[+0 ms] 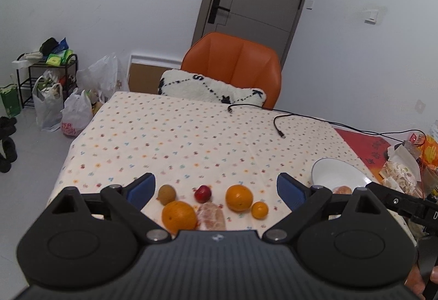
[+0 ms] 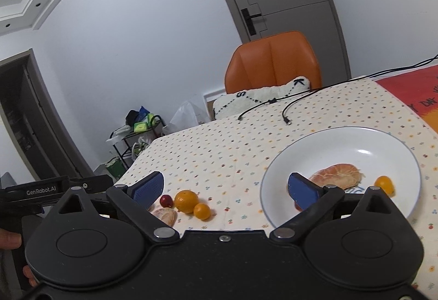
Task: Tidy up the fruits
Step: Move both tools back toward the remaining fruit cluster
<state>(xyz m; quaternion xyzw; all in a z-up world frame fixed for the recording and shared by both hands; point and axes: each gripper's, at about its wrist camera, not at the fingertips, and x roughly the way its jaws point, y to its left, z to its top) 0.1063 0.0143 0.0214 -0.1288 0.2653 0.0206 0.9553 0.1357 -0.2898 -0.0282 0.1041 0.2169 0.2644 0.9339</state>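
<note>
Several fruits lie in a cluster near the table's front edge: a brown kiwi, a big orange, a peeled citrus, a small red fruit, an orange and a small orange. My left gripper hovers open just behind them, holding nothing. To the right stands a white plate with a peeled citrus and a small yellow-orange fruit. A red bit peeks from behind the right finger. My right gripper is open and empty, its right finger over the plate's near-left part.
Two black cables lie across the far half of the dotted tablecloth. An orange chair with a white cushion stands behind the table. Packets and bags crowd the right edge. Plastic bags sit on the floor at the left.
</note>
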